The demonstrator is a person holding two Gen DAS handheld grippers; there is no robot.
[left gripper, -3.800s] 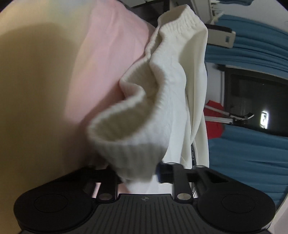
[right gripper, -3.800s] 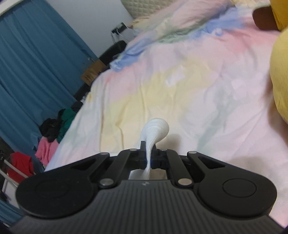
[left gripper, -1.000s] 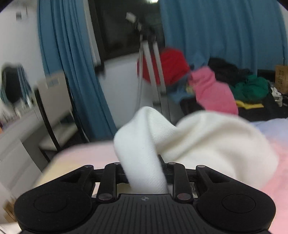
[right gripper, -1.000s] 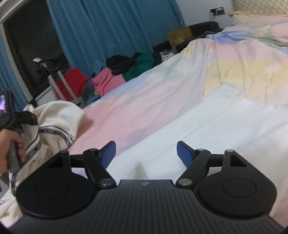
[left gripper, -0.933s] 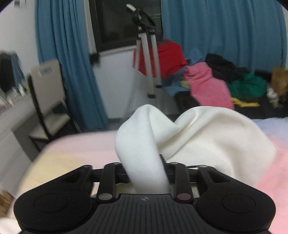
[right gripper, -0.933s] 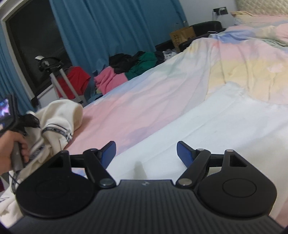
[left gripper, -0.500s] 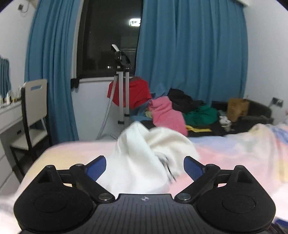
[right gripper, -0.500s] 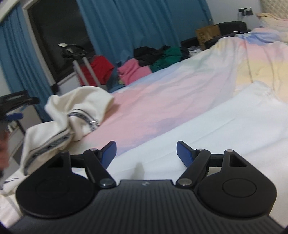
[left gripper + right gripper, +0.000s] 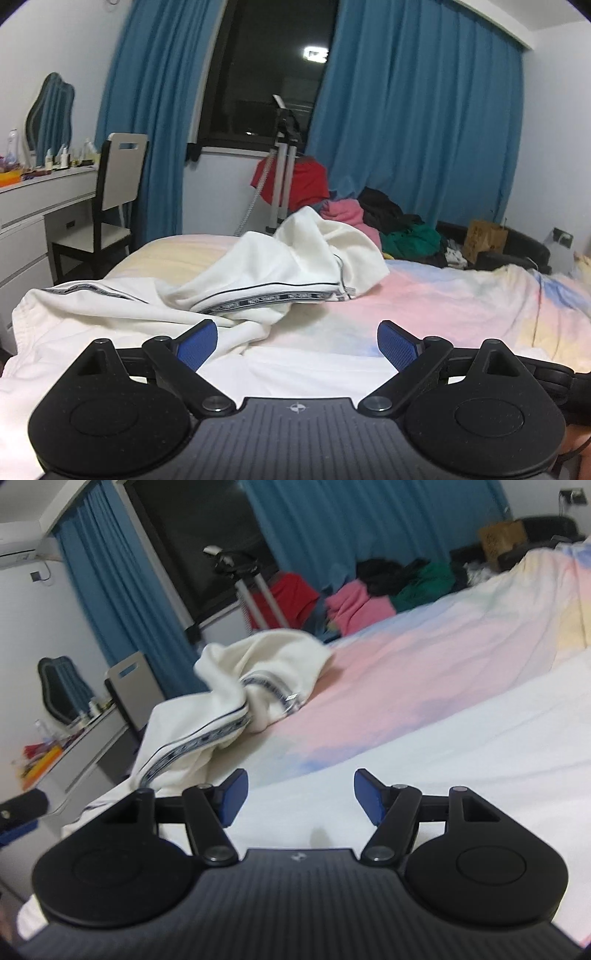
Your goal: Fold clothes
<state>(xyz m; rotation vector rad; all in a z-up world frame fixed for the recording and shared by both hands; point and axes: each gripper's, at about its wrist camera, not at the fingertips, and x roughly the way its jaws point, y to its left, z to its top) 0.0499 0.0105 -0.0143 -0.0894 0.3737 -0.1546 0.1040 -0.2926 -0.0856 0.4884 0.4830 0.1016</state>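
A cream-white garment with a dark lettered stripe (image 9: 280,269) lies crumpled in a heap on the pastel bedsheet (image 9: 443,295), its lower part spread flat and white toward me. My left gripper (image 9: 295,343) is open and empty, just in front of the heap. The same garment shows in the right wrist view (image 9: 251,679), bunched at the bed's far left. My right gripper (image 9: 299,794) is open and empty, over flat white cloth (image 9: 461,746) on the bed.
A white desk (image 9: 33,206) and chair (image 9: 114,199) stand left of the bed. A tripod (image 9: 280,166) and a pile of red, pink, green and black clothes (image 9: 369,218) lie by the blue curtains (image 9: 417,110). A cardboard box (image 9: 484,236) sits at right.
My left gripper has opened and let go of the cream garment, which dropped in a heap on the bed. The left gripper pulled back. The right gripper stays open and has turned left.
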